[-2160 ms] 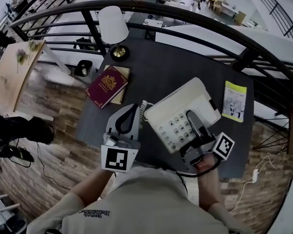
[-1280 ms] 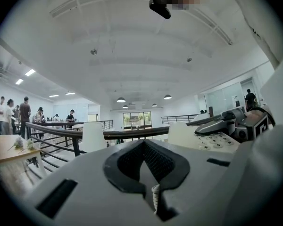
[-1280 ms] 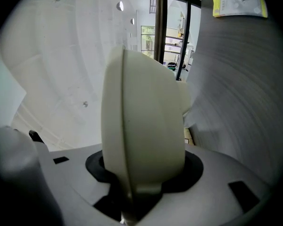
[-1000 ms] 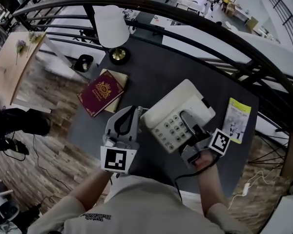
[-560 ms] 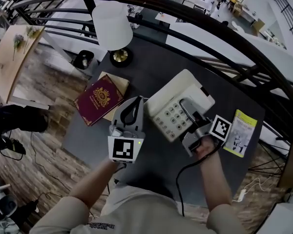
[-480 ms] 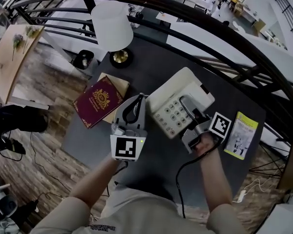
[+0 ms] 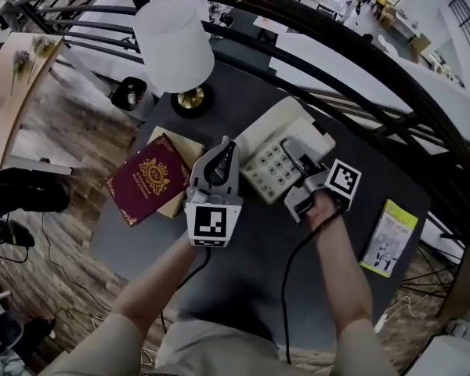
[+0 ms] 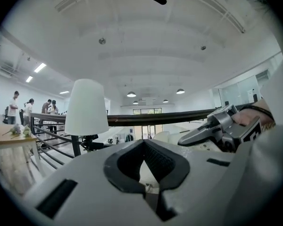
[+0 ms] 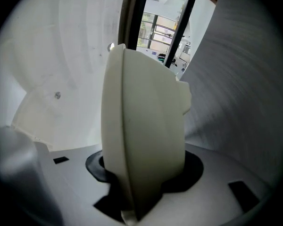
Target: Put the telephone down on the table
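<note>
By the lamp [image 7: 168, 45] and the maroon book [image 7: 147, 178], the left gripper [image 7: 227, 143] has its tips shut at the telephone's [image 7: 266, 135] left corner. A pale bit of the set shows in the hollow behind the tips, so I take it to be nipped there. The telephone sits over the far middle of the table [image 7: 243, 253], low, though I can't tell whether it has touched down. The right gripper [image 7: 291, 149] is clamped half-wide on its right side, with the cream casing wedged deep between the pads. A booklet [image 7: 389, 237] lies well off to the right.

The set looks like a stiff, hollow plastic shell. It should be fairly light, but smooth enough to slip in the pads, and the handset could jump off if it tilts. Hold it by the two side edges and keep it level. I'd let go only once the base is flat.
</note>
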Available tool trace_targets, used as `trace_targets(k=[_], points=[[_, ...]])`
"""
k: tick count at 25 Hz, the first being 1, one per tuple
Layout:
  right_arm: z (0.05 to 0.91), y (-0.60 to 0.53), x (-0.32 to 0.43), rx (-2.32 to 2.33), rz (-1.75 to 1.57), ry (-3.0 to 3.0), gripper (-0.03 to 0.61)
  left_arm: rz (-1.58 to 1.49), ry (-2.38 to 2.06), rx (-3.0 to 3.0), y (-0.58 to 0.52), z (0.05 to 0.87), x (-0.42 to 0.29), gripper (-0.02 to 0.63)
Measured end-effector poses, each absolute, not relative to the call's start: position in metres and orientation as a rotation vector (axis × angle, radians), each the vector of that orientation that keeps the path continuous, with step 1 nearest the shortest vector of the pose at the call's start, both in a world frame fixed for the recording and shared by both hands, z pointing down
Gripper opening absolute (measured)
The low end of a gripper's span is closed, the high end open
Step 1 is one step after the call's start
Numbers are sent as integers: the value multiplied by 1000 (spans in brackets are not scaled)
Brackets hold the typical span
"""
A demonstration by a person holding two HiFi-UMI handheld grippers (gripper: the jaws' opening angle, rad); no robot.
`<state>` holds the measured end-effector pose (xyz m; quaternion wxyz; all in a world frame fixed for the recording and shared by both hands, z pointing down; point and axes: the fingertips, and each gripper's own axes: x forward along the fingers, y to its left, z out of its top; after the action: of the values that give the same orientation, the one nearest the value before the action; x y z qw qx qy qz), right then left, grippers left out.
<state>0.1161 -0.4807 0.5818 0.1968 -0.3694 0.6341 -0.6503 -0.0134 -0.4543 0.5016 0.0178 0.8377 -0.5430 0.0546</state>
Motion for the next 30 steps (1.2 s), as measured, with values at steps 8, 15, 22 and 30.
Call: trace_targets(k=[8,15,22,30], points=[[642,-525,104,-1070,-1937,1749,198,204,-1675,2561,-488,538,-1,5],[676,-531,89,-1110,-2028,1849,199,282,-1634,2526,-497,573,0,5],[685,-528,86,-1163,-2028,1991,195,288,-1617,2509,-499,589,1,4],[686,-532,86,-1220,-2067,2114,196,330,-1572,2507,-492,600,13,5]])
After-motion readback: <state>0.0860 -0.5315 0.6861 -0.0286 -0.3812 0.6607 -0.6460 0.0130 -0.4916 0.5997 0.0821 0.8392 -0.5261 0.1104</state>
